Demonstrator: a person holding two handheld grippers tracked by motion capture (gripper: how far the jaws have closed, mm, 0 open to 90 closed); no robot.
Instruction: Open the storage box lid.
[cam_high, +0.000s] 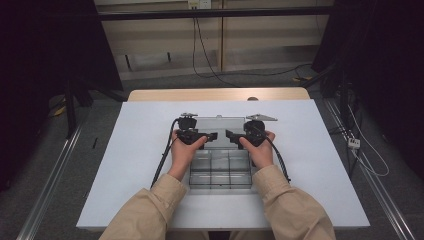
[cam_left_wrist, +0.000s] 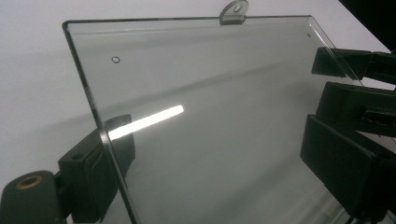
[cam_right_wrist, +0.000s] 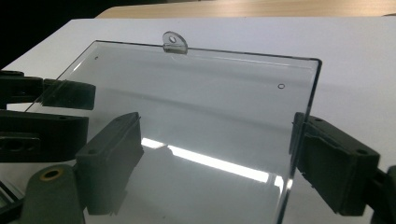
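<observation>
Lid (cam_high: 220, 125) of the clear box (cam_high: 220, 172) lies open; both hand-held grippers, left (cam_high: 214, 136) and right (cam_high: 229, 134), straddle its edges unclamped, ready to withdraw.

White tabletop (cam_high: 140, 165) is bare to L & R of the clear compartment box (cam_high: 220, 170), so there's wide room for either hand to swing outward. The centre is crowded: the open clear lid (cam_left_wrist: 210, 107) stands up behind the box, w/ left gripper (cam_high: 212, 136) & right gripper (cam_high: 230, 134) facing each other close in front of it, narrow gap between. Far strip of tabletop behind the lid is free.
</observation>
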